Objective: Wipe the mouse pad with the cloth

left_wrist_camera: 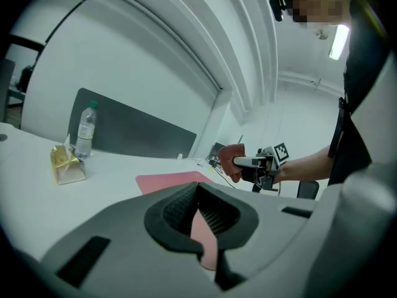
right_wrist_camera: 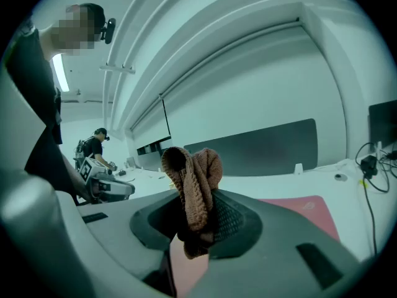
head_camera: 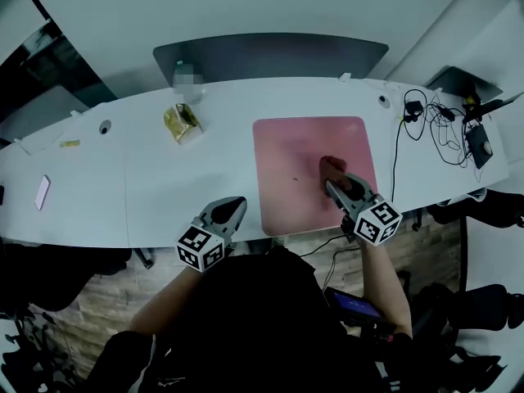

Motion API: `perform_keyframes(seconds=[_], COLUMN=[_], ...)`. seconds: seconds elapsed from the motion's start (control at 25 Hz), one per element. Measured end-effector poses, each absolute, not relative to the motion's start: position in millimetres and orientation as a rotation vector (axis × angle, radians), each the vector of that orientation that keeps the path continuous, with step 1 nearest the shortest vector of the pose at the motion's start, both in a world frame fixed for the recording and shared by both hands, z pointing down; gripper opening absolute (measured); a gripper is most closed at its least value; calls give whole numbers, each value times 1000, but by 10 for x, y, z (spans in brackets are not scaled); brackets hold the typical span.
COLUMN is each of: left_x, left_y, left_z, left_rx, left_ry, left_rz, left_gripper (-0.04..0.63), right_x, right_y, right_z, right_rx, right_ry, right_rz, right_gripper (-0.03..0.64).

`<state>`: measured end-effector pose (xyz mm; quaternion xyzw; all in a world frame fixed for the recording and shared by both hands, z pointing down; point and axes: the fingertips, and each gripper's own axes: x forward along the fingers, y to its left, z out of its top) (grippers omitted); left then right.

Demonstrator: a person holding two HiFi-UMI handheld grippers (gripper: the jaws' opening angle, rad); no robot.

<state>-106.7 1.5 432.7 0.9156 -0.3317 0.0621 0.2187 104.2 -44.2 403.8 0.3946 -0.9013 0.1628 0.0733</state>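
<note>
The cloth (right_wrist_camera: 192,185), seemingly soft, light and floppy, is pinched mid-fold between the jaws of the right gripper (head_camera: 334,187) over the mouse pad (head_camera: 286,178), while the left gripper (head_camera: 232,211) has its jaws pressed together, empty, beside the pad's near-left corner.

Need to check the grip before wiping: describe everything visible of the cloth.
The cloth is a reddish-brown, knit-textured rag bunched into a folded wad. The right gripper is shut on it, with a looped fold sticking up beyond the jaws and a darker end hanging below them. It is held over the right part of the pink mouse pad, apparently lifted just off it.
</note>
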Motion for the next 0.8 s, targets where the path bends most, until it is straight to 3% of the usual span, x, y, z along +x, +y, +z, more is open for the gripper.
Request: perform_keyframes(seconds=[0.8], left_x=[-743], left_y=[685], left_z=[4451], left_rx=[2583], left_ry=[-503], left_rz=[291], left_gripper=[8], right_x=[988], right_y=[991], right_z=[4234], right_rx=[1584], right_ry=[-2609], right_rz=[560], right_gripper=[120])
